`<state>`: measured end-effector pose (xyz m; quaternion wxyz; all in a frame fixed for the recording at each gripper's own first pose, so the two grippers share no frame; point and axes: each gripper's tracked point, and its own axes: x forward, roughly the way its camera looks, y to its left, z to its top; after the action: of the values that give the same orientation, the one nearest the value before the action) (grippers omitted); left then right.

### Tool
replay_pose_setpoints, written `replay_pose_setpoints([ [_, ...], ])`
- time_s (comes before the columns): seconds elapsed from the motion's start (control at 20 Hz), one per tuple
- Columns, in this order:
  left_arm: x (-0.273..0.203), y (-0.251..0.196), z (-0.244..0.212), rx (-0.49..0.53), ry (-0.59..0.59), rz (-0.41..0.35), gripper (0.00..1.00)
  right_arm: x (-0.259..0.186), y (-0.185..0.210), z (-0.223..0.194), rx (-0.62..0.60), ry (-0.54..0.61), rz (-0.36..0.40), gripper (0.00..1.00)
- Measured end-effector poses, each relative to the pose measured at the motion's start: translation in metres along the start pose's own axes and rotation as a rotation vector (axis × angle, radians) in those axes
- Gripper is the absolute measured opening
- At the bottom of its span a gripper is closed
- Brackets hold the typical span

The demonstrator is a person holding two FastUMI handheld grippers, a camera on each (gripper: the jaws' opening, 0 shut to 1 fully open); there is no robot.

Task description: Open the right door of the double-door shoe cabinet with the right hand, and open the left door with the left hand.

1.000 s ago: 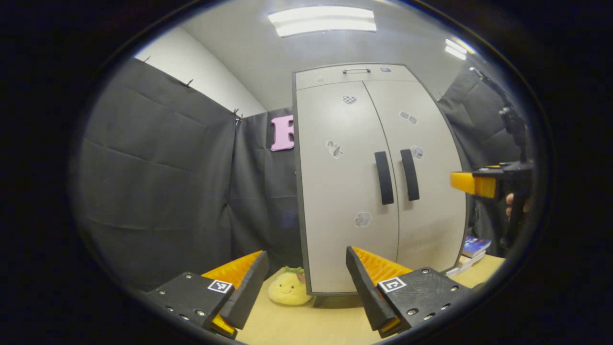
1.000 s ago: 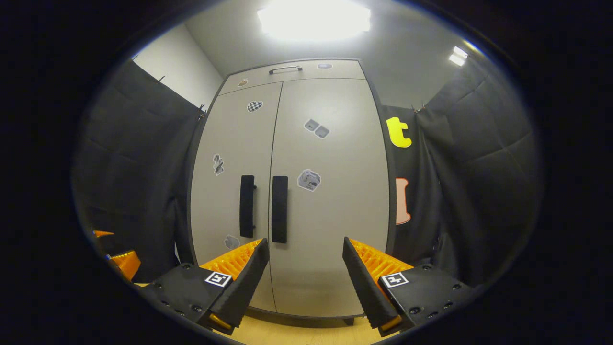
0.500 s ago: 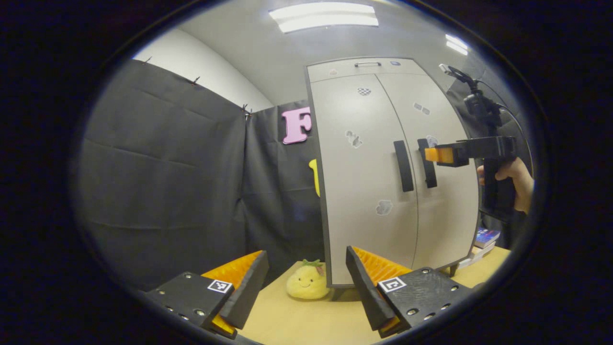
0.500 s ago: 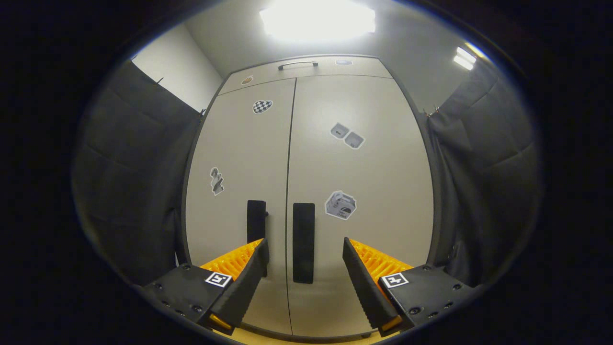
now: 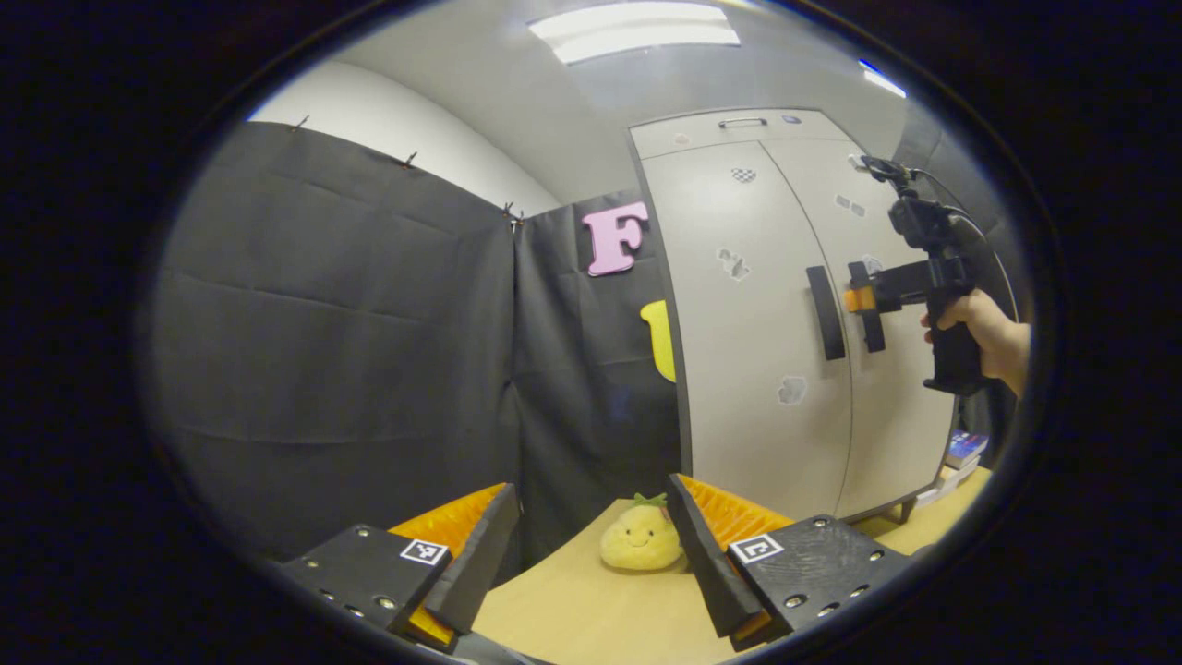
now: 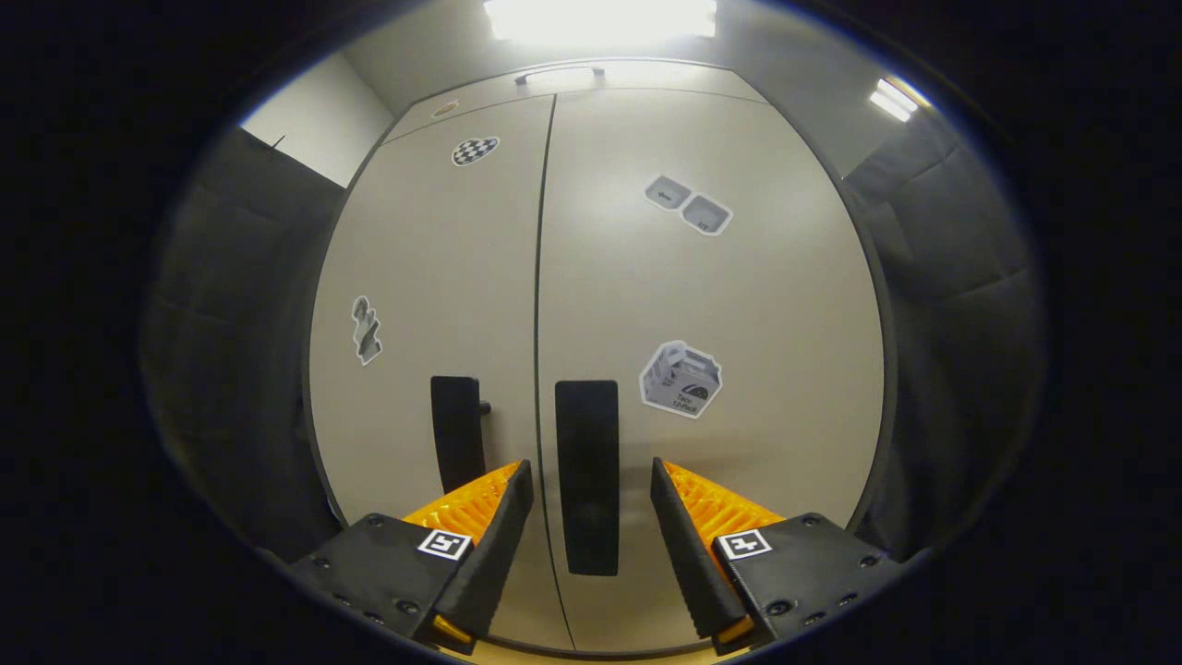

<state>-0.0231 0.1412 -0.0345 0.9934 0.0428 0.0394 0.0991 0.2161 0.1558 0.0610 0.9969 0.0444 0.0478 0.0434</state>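
The pale shoe cabinet (image 6: pixel 739 305) has both doors closed. In the right gripper view, my right gripper (image 6: pixel 589 469) is open close to the doors, one finger on each side of the right door's dark vertical handle (image 6: pixel 587 416); I see no contact. The left door's handle (image 6: pixel 457 425) stands just left of the door gap. In the left gripper view, my left gripper (image 5: pixel 591 485) is open and holds nothing, well short of the cabinet (image 5: pixel 739 369). Farther off, a hand (image 5: pixel 983 323) holds the right gripper (image 5: pixel 859 298) at the right handle, beside the left handle (image 5: pixel 825 312).
A yellow plush toy (image 5: pixel 640 540) lies on the wooden tabletop (image 5: pixel 572 610) by the cabinet's left front corner. Books (image 5: pixel 963 449) are stacked at the cabinet's right side. Black cloth walls stand to the left and behind.
My right gripper has moved in towards the cabinet until its fingers straddle the right handle, slightly closer together. The left gripper's view has swung left, shifting the cabinet rightwards.
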Motion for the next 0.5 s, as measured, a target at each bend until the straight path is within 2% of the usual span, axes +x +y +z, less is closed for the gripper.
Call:
replay_pose_setpoints([
  [0.1, -0.002, 0.004, -0.002, 0.002, 0.003, 0.013, 0.93, 0.006, -0.004, -0.003, 0.023, 0.028, -0.005, 0.78],
  [0.25, -0.003, 0.005, -0.003, -0.002, 0.009, 0.016, 0.94, 0.012, -0.010, -0.012, 0.063, 0.102, -0.012, 0.78],
  [0.35, -0.004, 0.005, -0.006, -0.006, 0.018, 0.017, 0.94, 0.014, -0.008, -0.009, 0.082, 0.097, -0.007, 0.71],
  [0.4, -0.003, 0.004, -0.007, -0.008, 0.021, 0.017, 0.94, 0.013, -0.001, -0.008, 0.072, 0.091, 0.027, 0.68],
  [0.45, -0.002, 0.003, -0.007, -0.010, 0.020, 0.016, 0.94, 0.013, 0.003, -0.010, 0.056, 0.096, 0.024, 0.58],
  [0.5, -0.002, 0.003, -0.005, -0.011, 0.019, 0.015, 0.93, 0.014, 0.003, -0.006, 0.029, 0.085, 0.016, 0.35],
])
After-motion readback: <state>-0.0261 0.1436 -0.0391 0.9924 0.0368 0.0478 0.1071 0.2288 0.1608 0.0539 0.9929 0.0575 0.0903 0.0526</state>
